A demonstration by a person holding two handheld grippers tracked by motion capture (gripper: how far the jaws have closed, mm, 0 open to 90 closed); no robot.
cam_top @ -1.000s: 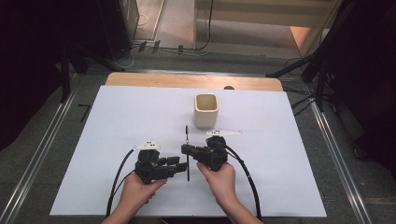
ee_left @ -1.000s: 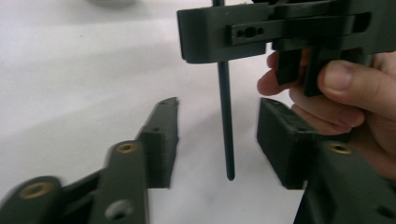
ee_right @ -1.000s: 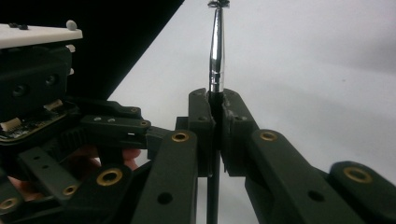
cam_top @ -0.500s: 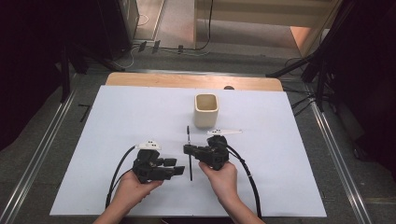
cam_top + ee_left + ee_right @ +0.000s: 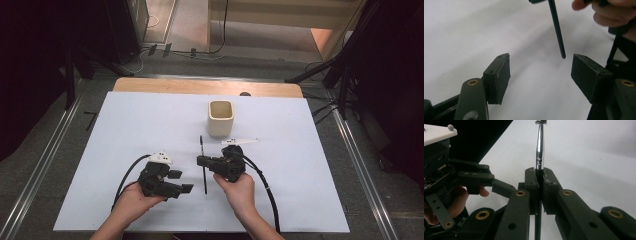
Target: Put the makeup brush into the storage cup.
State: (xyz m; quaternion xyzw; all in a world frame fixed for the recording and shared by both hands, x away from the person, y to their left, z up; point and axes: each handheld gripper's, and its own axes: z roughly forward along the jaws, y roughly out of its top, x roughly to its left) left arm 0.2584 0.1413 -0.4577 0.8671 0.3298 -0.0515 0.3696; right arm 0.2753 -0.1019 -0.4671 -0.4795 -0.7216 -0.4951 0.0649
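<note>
A thin black brush (image 5: 204,175) with a silver ferrule (image 5: 539,150) hangs just above the white table sheet (image 5: 125,130), pointing away from me. My right gripper (image 5: 201,161) is shut on its handle, and in the right gripper view the jaws (image 5: 540,173) pinch the black shaft just below the ferrule. My left gripper (image 5: 182,181) sits to the left of the brush, open with nothing in it. In the left gripper view its jaws (image 5: 541,67) stand wide apart. The brush's lower end (image 5: 557,30) hangs just beyond the gap between them.
A beige square cup (image 5: 220,118) stands upright behind the grippers, mid-table. A small white flat piece (image 5: 242,141) lies just behind the right gripper. Bare wood (image 5: 200,86) shows at the far edge. Metal rails (image 5: 357,165) run along both sides.
My left gripper has drawn back slightly toward the near left, away from the brush. The right gripper and the brush have barely moved.
</note>
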